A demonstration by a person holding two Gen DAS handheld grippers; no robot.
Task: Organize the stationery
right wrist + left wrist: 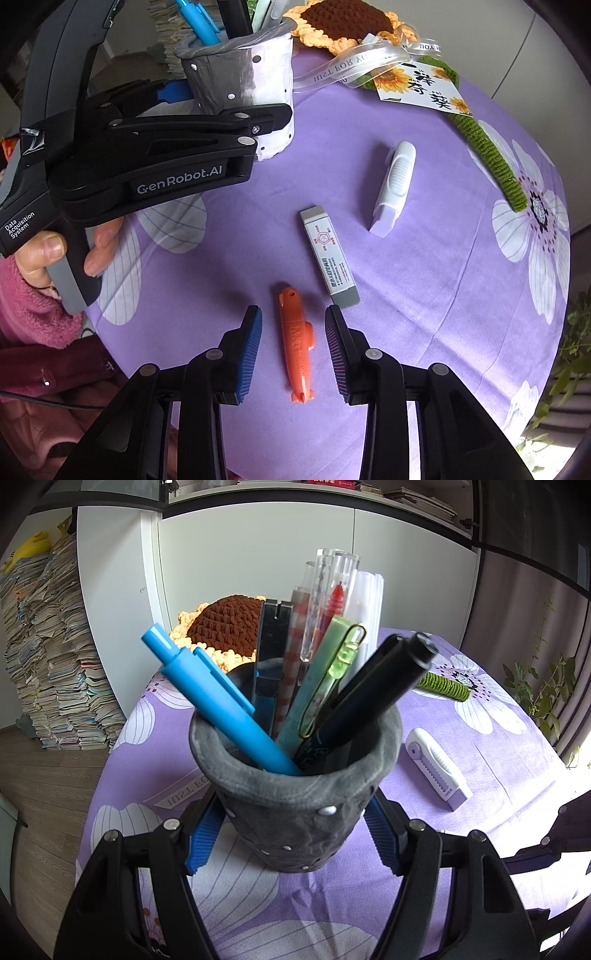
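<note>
1. The left tongs (291, 834) are clenched on the grey pen cup (295, 775), which stands on the purple flowered tabletop (424, 295) packed with pens, a blue pen (218, 698) foremost.
2. The right tongs (293, 354) stand released, pointing down; the orange highlighter (297, 354) lies between the pads, touching neither.
3. Just beyond the highlighter lies a white and grey eraser (330, 254), with a white correction tape (393, 184) further off.
4. A crocheted sunflower (351, 22) with ribbon and a printed card (424, 86) lies along the tabletop's far edge, beside the cup.
</note>
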